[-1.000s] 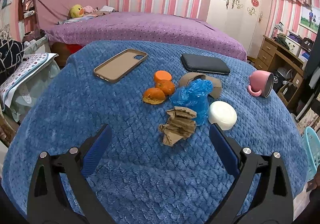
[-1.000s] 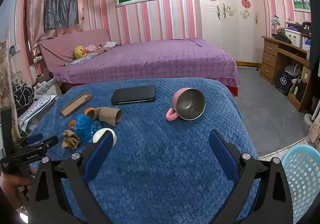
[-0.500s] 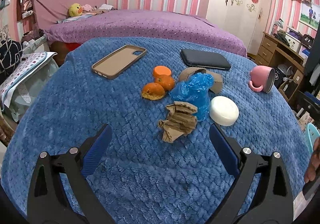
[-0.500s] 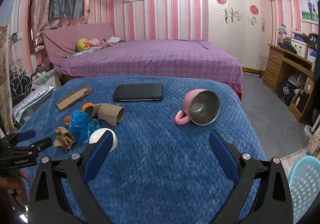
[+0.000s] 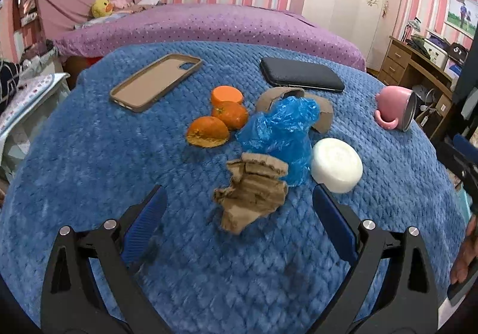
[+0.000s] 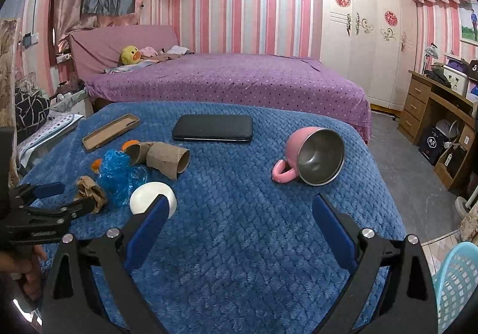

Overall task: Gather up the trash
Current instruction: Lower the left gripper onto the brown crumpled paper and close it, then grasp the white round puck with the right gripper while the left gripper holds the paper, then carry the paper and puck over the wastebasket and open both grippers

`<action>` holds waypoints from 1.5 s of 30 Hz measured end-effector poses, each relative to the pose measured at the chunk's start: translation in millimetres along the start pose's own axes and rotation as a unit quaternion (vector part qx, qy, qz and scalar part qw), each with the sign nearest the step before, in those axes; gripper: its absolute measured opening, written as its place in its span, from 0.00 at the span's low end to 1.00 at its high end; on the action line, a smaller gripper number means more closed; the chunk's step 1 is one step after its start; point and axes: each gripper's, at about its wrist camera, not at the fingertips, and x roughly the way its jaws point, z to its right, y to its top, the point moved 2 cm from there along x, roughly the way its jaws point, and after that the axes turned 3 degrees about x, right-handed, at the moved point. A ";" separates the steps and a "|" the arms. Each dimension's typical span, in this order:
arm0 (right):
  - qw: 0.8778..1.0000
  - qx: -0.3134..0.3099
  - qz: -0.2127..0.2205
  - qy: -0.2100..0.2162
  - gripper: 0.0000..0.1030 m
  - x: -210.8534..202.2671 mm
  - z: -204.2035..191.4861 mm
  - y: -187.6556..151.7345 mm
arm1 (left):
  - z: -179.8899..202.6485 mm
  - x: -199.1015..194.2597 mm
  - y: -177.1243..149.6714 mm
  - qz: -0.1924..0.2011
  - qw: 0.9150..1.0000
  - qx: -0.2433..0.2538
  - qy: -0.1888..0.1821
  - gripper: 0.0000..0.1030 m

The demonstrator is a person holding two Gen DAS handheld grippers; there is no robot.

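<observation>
A crumpled brown cardboard scrap lies on the blue blanket, straight ahead of my open left gripper and between its fingertips' line. Behind the scrap sit a crumpled blue plastic bag, orange peels and cardboard tubes. In the right wrist view the scrap, bag and tubes lie at the left, with the left gripper beside them. My right gripper hangs open over bare blanket, nothing between its fingers.
A white round lid, a tipped pink mug, a black phone and a brown phone case also lie on the blanket. A light blue basket stands on the floor at the right. A purple bed is behind.
My left gripper has moved forward and lower toward the cardboard scrap. The right gripper has swung slightly left and nearer the table; both stay open.
</observation>
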 end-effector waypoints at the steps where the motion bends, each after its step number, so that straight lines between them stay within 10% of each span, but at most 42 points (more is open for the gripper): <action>1: 1.000 -0.002 0.000 0.000 0.92 0.0 -0.8 -0.5 | -1.5 2.9 0.9 -0.004 1.000 -0.008 -0.001 0.92; 4: 1.000 -0.011 -0.001 0.001 0.92 2.0 -6.2 -0.6 | -6.0 11.3 1.3 -0.015 0.999 -0.030 -0.005 0.91; 8: 1.000 -0.004 -0.005 0.012 0.92 7.4 -12.6 0.3 | -4.0 21.7 -0.4 -0.035 0.999 -0.028 -0.027 0.53; 11: 1.000 0.011 -0.005 0.029 0.92 11.4 -21.4 2.9 | -2.2 14.3 0.8 -0.027 0.999 -0.019 -0.035 0.45; 25: 0.992 -0.009 -0.111 0.056 0.91 84.0 -91.4 -15.2 | -52.6 -48.9 15.8 0.041 0.998 -0.037 0.018 0.45; 27: 0.989 -0.020 -0.133 0.056 0.84 94.8 -97.7 -21.5 | -52.5 -51.6 16.2 0.044 0.998 -0.032 0.020 0.45; 28: 0.988 -0.024 -0.139 0.063 0.59 97.0 -100.3 -23.2 | -53.1 -52.9 16.3 0.045 0.998 -0.032 0.019 0.45; 45: 0.998 -0.010 -0.004 0.065 0.59 -33.7 -47.8 14.9 | -6.4 -91.8 24.6 0.086 0.996 -0.016 -0.022 0.45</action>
